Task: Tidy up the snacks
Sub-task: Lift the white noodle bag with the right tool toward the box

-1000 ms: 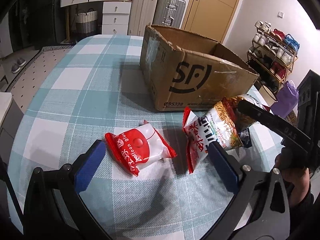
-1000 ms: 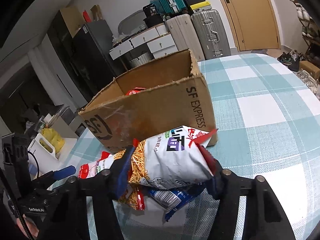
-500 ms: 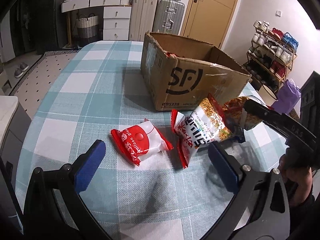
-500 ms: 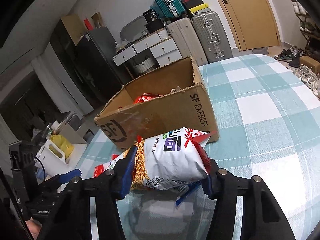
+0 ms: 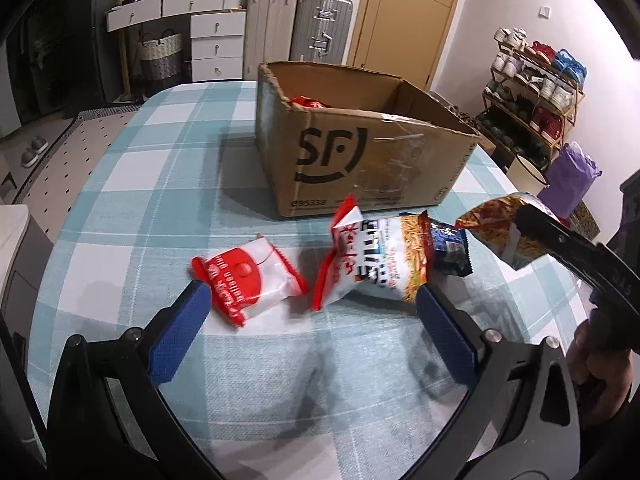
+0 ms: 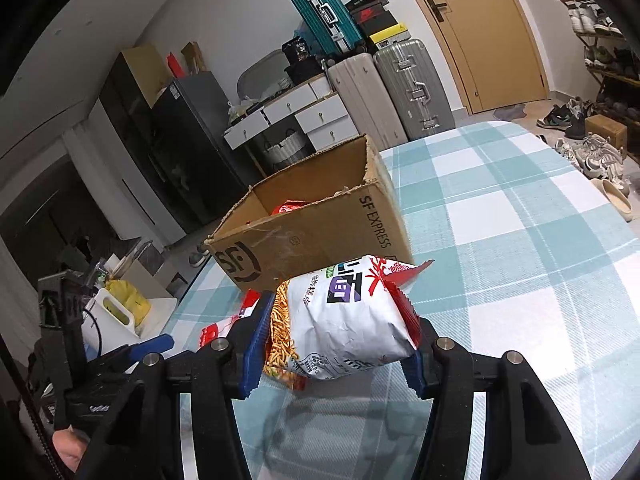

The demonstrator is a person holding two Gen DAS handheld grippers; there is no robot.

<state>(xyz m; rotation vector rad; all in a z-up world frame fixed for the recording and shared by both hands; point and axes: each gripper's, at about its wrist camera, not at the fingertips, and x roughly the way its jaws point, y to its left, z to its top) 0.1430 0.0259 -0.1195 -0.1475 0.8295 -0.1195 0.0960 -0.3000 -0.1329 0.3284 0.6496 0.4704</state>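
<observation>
The right tool pinches a noodle snack bag across its width, lifted off the checked tabletop near the cardboard box, presumably to drop inside. The left tool hangs spread and empty over a red-and-white packet, likely next.

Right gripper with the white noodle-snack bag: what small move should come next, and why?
Probably carry it forward over the open brown cardboard box. The right gripper has its jaws clamped on the white noodle-snack bag, held off the checked tablecloth, and the box already holds a red packet.
</observation>
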